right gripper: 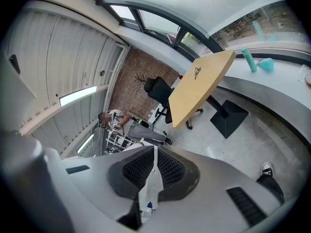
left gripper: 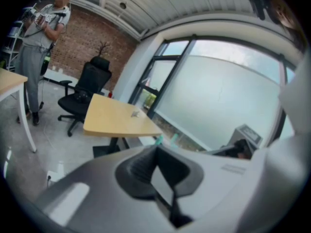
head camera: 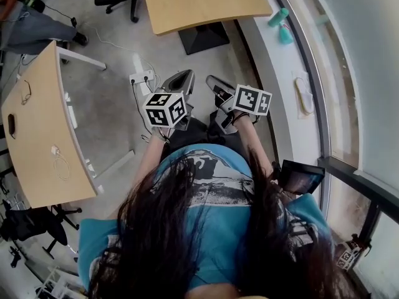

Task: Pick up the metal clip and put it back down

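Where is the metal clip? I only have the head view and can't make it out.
Observer: The right gripper view shows it. The metal clip lies on the wooden table, well ahead of both grippers.
Operator: Is either gripper holding anything?
Observer: The right gripper is shut, with nothing between its pads.
Operator: And the left?
Observer: The left gripper is shut and empty too, and it points toward that table.
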The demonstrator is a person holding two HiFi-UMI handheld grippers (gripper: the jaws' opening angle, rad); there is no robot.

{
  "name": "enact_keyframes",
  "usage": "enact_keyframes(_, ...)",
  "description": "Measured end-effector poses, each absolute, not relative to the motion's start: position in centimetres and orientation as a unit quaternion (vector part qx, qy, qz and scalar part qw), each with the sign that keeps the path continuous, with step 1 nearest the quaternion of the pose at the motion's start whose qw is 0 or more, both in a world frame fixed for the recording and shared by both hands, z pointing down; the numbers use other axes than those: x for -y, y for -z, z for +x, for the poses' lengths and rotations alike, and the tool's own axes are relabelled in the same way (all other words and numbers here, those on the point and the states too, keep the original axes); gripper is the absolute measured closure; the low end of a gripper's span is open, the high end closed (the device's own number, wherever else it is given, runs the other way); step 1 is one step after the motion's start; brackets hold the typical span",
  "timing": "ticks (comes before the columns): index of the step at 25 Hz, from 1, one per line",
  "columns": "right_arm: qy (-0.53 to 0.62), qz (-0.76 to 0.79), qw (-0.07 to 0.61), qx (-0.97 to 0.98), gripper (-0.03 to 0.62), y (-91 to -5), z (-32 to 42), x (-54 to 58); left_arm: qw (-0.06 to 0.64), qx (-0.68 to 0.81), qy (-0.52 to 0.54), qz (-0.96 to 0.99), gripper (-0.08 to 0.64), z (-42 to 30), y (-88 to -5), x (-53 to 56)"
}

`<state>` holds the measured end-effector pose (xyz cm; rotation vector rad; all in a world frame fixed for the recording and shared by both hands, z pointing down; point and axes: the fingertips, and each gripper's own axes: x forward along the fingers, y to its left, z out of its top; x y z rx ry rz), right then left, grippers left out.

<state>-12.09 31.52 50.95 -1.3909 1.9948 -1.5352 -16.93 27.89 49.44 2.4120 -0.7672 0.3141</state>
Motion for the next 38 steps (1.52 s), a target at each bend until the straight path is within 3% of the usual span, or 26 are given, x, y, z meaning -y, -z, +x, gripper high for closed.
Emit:
enact_keyframes(9,0.522,-0.489,0.125,-0.688,0.558,-50.9,-15.3,-33.4,0.286,0.269,-0.117,0.912,0.558,-19.5,-49.4,-29.7)
enact_keyframes(38,0.518,-0.497,0.109,-0.688,0.558,-51.2,-15.4,-34.2,0.287,0.26,-0.108,0.915,0.558,-19.4,-49.3,-30.2)
